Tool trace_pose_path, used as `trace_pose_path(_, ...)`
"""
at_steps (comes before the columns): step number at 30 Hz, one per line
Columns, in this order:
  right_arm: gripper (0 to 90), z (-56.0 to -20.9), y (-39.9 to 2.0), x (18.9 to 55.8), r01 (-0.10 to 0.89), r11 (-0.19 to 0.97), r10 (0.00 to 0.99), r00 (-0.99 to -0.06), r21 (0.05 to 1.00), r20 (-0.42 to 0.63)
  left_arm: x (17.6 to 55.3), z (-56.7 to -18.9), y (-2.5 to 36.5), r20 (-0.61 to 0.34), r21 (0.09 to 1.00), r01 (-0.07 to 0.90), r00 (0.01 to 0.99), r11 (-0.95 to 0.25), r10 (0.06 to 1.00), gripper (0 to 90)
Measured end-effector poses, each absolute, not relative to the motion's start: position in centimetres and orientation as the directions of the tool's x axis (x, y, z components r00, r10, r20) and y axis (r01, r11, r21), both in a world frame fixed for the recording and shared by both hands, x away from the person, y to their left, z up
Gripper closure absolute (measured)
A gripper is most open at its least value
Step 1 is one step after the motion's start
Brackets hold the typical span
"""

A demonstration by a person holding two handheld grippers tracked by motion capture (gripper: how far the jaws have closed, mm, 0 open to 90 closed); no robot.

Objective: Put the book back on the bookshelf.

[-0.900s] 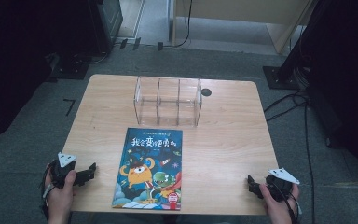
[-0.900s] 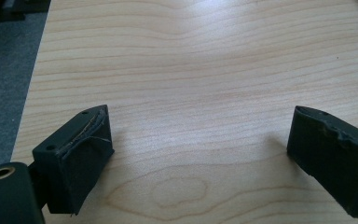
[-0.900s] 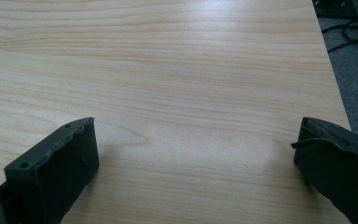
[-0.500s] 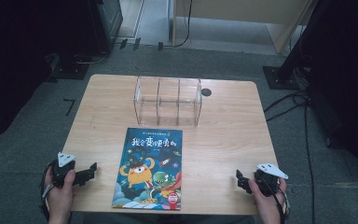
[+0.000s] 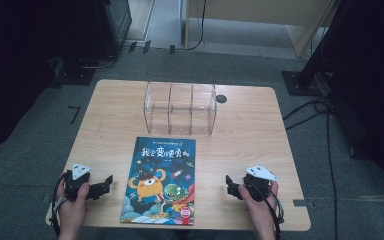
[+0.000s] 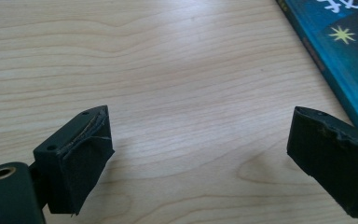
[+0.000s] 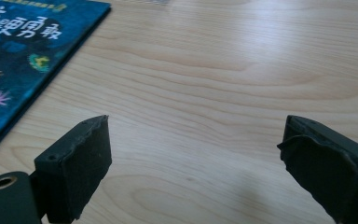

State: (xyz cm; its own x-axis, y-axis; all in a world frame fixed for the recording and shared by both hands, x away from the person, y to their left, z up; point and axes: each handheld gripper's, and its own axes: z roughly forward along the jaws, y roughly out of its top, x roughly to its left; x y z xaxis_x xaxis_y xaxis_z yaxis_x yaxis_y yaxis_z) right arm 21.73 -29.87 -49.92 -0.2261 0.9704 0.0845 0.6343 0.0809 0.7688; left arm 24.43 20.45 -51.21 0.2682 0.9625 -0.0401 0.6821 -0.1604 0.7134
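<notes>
The wooden surface (image 5: 260, 140) is a pale rectangle with rounded corners, standing on grey carpet with dark equipment and cables around it. A small dark round hole (image 5: 221, 98) sits near its far edge, just right of centre.

The clear plastic organizer (image 5: 180, 107) stands upright toward the far edge, about midway between the left and right edges. Its see-through walls split it into three compartments side by side, and nothing can be seen inside them.

The picture book (image 5: 161, 180) lies flat, cover up, in the middle of the near half of the surface. Its bottom edge comes close to the near edge, and its top edge lies just short of the organizer, with a narrow strip of bare wood between them. The cover is dark blue with cartoon monsters and a line of large characters across the top. In the left gripper view a strip of the book (image 6: 340, 51) shows at the upper right; in the right gripper view it (image 7: 23, 51) shows at the upper left.

The left tongs (image 5: 102, 187) are held in a hand near the near-left corner, pointing toward the book's left edge and a little apart from it. The jaws stand wide apart, with bare wood between them (image 6: 200, 158).

The right tongs (image 5: 230, 187) are held near the near edge, right of the book and apart from it, pointing toward its right edge. Their jaws also gape wide and grip nothing (image 7: 193, 163).
</notes>
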Motion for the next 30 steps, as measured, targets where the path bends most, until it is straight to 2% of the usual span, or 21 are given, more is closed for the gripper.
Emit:
trace_pose_path(13, 8.1, -50.8, -24.3, 22.4, 0.638, 0.113, 0.940, -0.317, 0.762, 0.125, 24.5, -51.4, 18.6, -0.102, 0.707, 0.688, 0.326, -0.162, 0.940, 7.1)
trace_pose_path(30, 10.1, -52.3, -19.1, 22.9, 0.655, 0.120, 0.893, -0.399, 0.746, 0.208, 24.1, -51.6, 15.0, -0.121, 0.700, 0.679, 0.417, -0.220, 0.901, 7.1)
